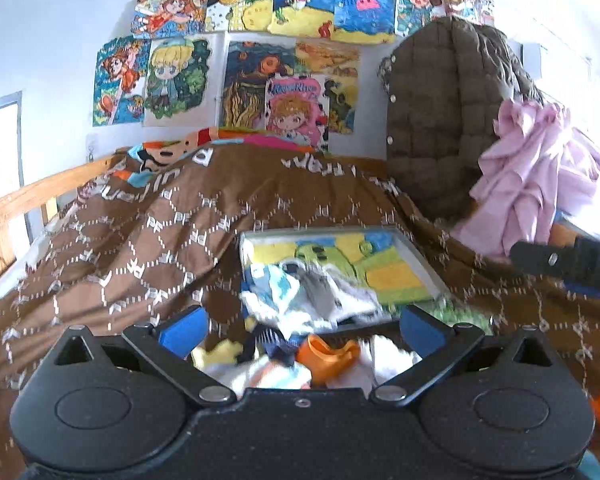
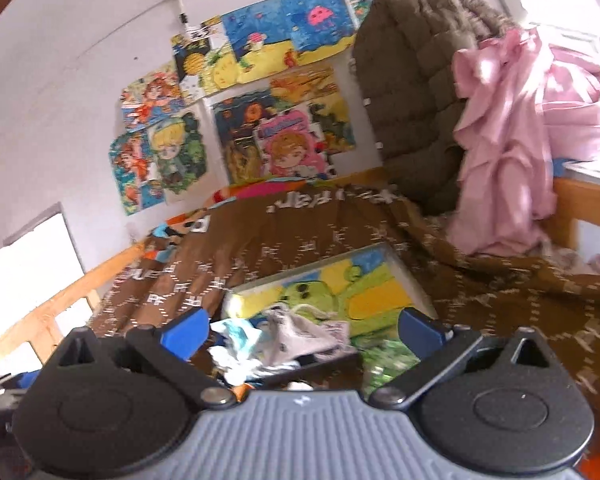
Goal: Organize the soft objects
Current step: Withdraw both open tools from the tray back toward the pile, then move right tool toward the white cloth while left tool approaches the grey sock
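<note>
Both hand-held grippers, left [image 1: 302, 326] and right [image 2: 304, 330], gape empty above jumbled small soft cloths [image 1: 320, 300] on a brown patterned bedspread [image 1: 140, 232].

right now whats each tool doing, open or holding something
Left tool: open, jaws wide, nothing held; the pile of small clothes lies loose beyond them.
Right tool: open, jaws wide, nothing held.
</note>
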Motion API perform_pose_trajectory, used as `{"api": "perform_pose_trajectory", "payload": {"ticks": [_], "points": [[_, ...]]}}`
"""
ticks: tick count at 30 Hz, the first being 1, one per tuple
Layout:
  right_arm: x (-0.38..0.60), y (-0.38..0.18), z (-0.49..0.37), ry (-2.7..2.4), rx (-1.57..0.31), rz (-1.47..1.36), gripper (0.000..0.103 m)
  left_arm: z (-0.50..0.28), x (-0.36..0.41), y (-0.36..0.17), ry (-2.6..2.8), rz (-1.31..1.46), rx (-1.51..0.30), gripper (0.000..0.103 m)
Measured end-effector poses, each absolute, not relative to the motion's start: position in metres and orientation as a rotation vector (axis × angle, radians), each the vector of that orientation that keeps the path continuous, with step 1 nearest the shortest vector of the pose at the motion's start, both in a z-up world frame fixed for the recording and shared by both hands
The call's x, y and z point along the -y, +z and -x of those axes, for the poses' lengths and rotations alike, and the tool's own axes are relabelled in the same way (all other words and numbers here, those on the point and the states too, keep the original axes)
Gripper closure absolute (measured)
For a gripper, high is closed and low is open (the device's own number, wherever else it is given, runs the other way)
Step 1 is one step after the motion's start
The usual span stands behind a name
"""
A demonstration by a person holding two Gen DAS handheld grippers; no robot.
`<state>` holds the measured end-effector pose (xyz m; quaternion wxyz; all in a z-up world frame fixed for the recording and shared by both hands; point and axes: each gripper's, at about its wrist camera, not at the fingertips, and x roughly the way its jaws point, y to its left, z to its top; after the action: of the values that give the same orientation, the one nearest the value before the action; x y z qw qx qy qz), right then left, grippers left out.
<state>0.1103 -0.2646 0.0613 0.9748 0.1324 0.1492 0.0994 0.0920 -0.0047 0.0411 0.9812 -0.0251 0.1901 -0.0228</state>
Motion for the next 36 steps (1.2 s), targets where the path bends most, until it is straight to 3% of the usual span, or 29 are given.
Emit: {"api": "perform_pose_trajectory", "payload": {"ticks": [14, 22, 36], "points": [[0.281, 0.013, -0.113, 0.079, -0.626, -0.282, 0.000, -0.077, 0.049, -0.021, -0.069, -0.228, -0.519, 0.001], [0.280, -0.017, -0.130, 0.056, -0.824, -0.259, 0.000, -0.093, 0.047, -0.031, -0.035, -0.206, -0.633, 0.001], [0.276, -0.013, -0.142, 0.075, -0.833, -0.226, 0.000, -0.102, 0.049, -0.038, -0.042, -0.187, -0.683, 0.001]]}}
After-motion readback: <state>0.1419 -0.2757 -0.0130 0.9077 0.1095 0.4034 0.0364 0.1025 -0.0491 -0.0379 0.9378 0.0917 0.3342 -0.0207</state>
